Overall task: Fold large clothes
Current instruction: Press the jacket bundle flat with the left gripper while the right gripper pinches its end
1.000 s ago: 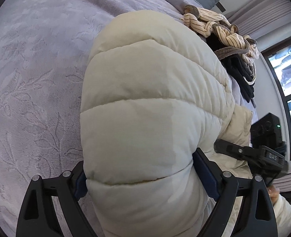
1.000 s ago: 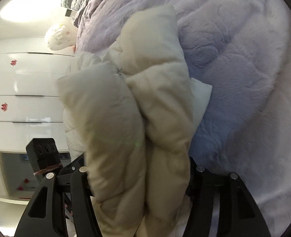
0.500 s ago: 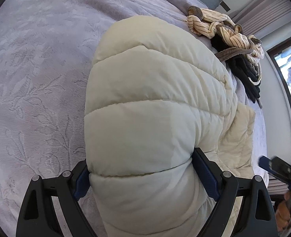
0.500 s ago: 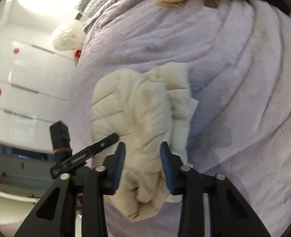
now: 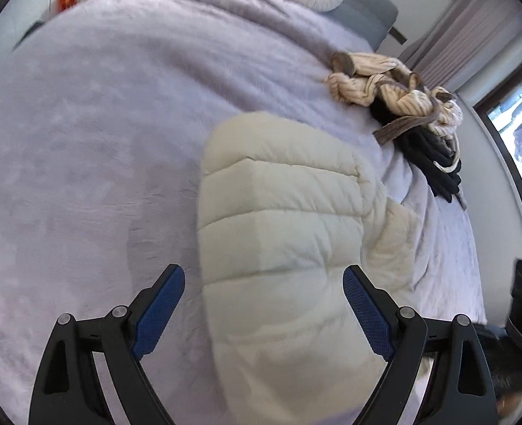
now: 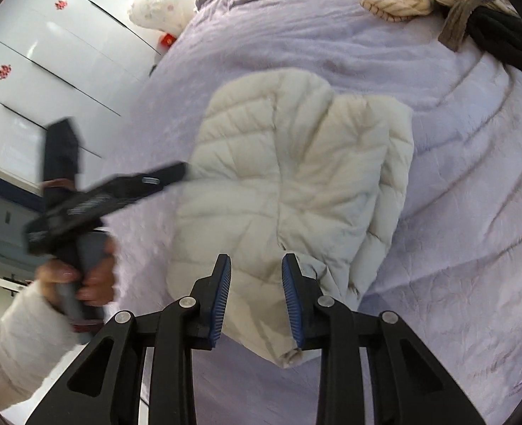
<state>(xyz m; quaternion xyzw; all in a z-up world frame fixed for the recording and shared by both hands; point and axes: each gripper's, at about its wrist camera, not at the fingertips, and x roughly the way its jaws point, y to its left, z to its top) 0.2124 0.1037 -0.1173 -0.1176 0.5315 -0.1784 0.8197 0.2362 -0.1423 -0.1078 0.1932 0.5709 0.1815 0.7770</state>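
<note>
I look down on a cream puffer jacket (image 5: 282, 233) lying folded in a bundle on a lilac bedspread (image 5: 83, 148). My left gripper (image 5: 263, 310) hangs above it with its blue-padded fingers (image 5: 158, 310) spread wide, either side of the jacket in the view, pads clear of the fabric. My right gripper (image 6: 256, 295) hangs above the jacket's near edge; its jaws have just been closing and now stand narrowly apart, nothing pinched between them. From the right camera I see the left hand (image 6: 80, 279) in a white sleeve (image 6: 16, 350) gripping its tool. Farther up the bed lies a heap of striped beige and black clothes (image 5: 402, 106), well apart from the jacket.
</note>
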